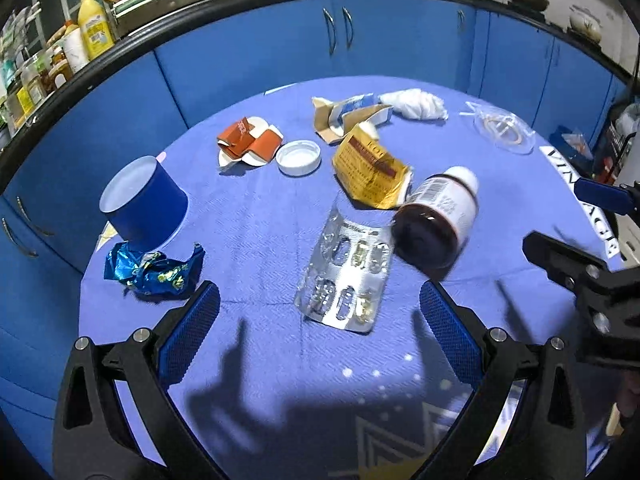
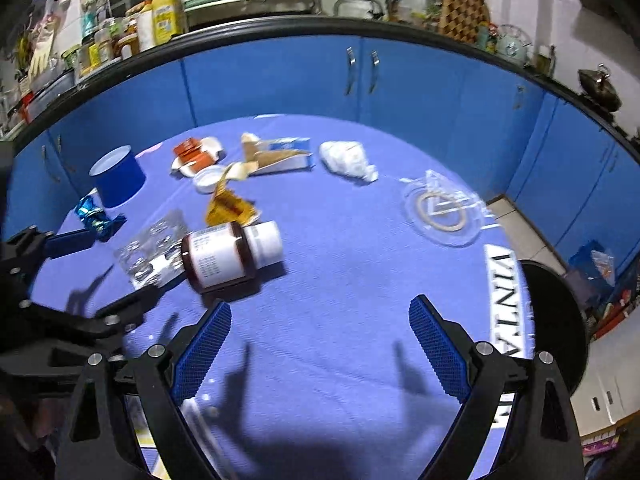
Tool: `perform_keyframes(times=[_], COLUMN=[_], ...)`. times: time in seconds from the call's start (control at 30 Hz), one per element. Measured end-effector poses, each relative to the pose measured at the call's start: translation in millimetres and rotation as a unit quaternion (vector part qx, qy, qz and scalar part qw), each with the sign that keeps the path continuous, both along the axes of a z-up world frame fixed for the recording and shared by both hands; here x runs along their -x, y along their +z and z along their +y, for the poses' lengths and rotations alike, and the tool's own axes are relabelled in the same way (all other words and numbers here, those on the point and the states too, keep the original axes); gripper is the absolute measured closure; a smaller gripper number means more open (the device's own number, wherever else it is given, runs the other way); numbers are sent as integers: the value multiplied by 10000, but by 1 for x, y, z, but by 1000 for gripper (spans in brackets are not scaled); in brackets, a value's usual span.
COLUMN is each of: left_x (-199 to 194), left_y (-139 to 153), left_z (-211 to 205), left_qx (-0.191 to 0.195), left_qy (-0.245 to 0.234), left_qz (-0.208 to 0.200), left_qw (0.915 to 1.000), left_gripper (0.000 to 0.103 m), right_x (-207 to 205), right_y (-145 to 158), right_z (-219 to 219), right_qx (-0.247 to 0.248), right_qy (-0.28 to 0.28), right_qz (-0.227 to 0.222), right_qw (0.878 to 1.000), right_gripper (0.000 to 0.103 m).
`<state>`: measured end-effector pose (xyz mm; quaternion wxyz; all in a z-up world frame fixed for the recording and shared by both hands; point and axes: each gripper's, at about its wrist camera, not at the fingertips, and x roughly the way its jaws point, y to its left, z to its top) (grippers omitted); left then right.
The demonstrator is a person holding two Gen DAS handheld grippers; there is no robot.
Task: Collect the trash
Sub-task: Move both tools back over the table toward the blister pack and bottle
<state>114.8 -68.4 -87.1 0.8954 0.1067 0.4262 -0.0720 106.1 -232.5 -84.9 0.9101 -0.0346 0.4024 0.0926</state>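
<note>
Both grippers hover over the blue tablecloth [image 1: 256, 224]: the left gripper [image 1: 320, 312] spreads wide and empty just before a foil blister pack [image 1: 346, 276], the right gripper [image 2: 320, 324] likewise gapes empty near a brown pill bottle [image 2: 230, 254] lying on its side against that pack.

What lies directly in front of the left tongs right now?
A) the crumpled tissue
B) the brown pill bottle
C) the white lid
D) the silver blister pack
D: in the left wrist view the silver blister pack lies flat on the blue cloth between and just beyond the open left tongs, with the brown pill bottle off to its right.
</note>
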Motion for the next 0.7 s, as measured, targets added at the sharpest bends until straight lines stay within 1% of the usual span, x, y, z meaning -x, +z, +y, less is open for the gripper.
perform_keyframes(times=[0.17,0.27,0.33,0.5,0.7], left_x=[-12,-16,-18,-21,-25], left_y=[-8,-13,-15,-17,-20], left_z=[11,15,17,19,16], left_qx=[108,148,201,380,309], left_qy=[18,-20,-60,-179,-235], left_qz=[98,163,237,407,499], left_qw=[9999,9998,9995,9983,9980], left_gripper=[4,4,4,4,4], right_x=[-9,-15,-19,-27,-33], right_y=[-5,-8,-8,-7,-5], right_z=[9,13,16,30,43], right_qx=[-95,-327,-374,-331,-147], right_qy=[125,205,235,380,554], right_qz=[200,326,358,341,289], right_qw=[9997,9987,9984,9981,9979], right_gripper=[15,15,15,15,15])
